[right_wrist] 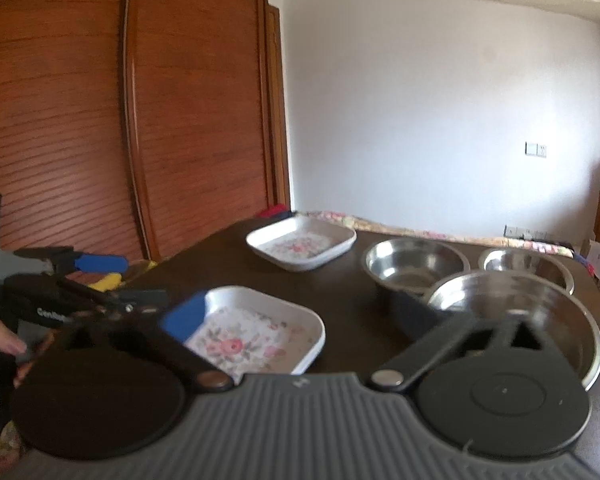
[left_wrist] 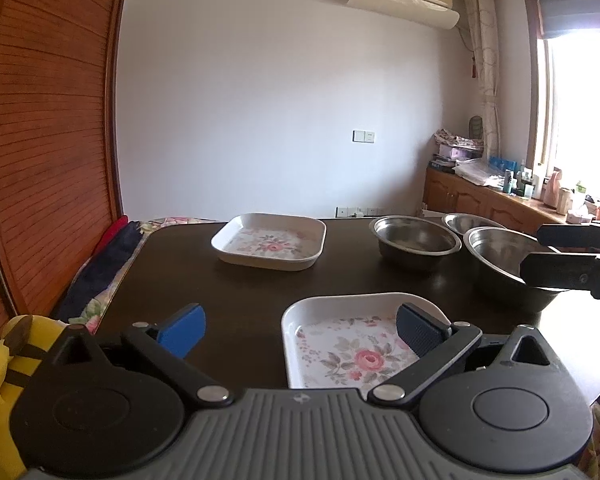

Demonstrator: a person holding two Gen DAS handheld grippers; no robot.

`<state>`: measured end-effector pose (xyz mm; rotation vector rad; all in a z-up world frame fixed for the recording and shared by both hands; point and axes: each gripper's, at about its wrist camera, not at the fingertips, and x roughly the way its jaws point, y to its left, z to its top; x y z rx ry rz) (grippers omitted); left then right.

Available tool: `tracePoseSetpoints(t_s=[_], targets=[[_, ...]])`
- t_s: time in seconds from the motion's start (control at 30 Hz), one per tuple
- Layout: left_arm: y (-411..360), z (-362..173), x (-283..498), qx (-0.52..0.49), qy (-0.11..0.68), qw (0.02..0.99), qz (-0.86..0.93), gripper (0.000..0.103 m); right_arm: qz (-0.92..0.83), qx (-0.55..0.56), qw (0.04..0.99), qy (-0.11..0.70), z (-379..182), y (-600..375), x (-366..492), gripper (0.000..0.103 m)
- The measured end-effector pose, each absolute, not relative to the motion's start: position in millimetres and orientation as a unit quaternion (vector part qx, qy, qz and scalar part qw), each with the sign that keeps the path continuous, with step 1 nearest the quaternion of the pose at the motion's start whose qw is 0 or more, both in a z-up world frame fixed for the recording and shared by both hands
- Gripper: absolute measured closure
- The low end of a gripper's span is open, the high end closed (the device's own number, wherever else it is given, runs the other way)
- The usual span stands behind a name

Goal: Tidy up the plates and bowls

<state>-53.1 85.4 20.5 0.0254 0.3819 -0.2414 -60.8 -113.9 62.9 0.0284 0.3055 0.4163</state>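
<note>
Two square white floral plates sit on the dark table (left_wrist: 228,292): a near plate (left_wrist: 352,344) (right_wrist: 260,332) and a far plate (left_wrist: 270,246) (right_wrist: 302,246). Three steel bowls stand at the right: a large near bowl (left_wrist: 508,264) (right_wrist: 516,312), a middle bowl (left_wrist: 414,240) (right_wrist: 414,266) and a small far bowl (left_wrist: 470,222) (right_wrist: 526,264). My left gripper (left_wrist: 300,330) is open, its right pad over the near plate's right rim. My right gripper (right_wrist: 312,316) is open, over the large bowl's left rim; its right fingertip is hidden.
A wooden wardrobe (left_wrist: 48,120) stands left of the table. A yellow object (left_wrist: 0,380) and folded fabric (left_wrist: 108,264) lie off the table's left edge. A cluttered wooden sideboard (left_wrist: 500,196) runs under the window at the right.
</note>
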Motion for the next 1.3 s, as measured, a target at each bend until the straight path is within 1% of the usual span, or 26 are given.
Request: tracePoseSetpoints(t_s=[0.23,0.4,0.6,0.8,1.03,1.1,1.23,1.3], targets=[[86.5,30.1,-51.0,0.017,0.181,0.976,-0.119,0.0,0.199,0.01,0.97,0.137,69.3,-108.7,-57.8,0.0],[91.4,39.6,-37.4,0.024,0.181,0.976,-0.121,0.0,0.194,0.018,0.969,0.151,78.1,-110.2,-39.4,0.0],[103.2,55.2,-6.8,0.02,0.188,0.974,-0.127,0.0,0.212,0.022,0.962,0.169,99.2,-108.2,-10.6,0.0],[111.7,75.2,33.4,0.018,0.197,0.971,-0.131,0.0,0.236,-0.008,0.956,0.172,129.1,-91.5,22.9,0.0],[112.9,96.8,77.0,0.042,0.197,0.97,-0.133,0.0,0.251,-0.023,0.948,0.193,146.5,-79.0,69.6,0.0],[114.7,99.9,88.8,0.039,0.199,0.969,-0.138,0.0,0.254,-0.015,0.946,0.203,148.1,-76.3,82.2,0.002],[117.8,96.9,115.3,0.037,0.212,0.966,-0.145,0.0,0.258,-0.01,0.939,0.225,143.6,-66.2,106.1,0.013],[120.4,92.4,127.1,0.034,0.222,0.964,-0.146,0.001,0.25,-0.013,0.939,0.235,139.9,-61.7,119.1,0.015]])
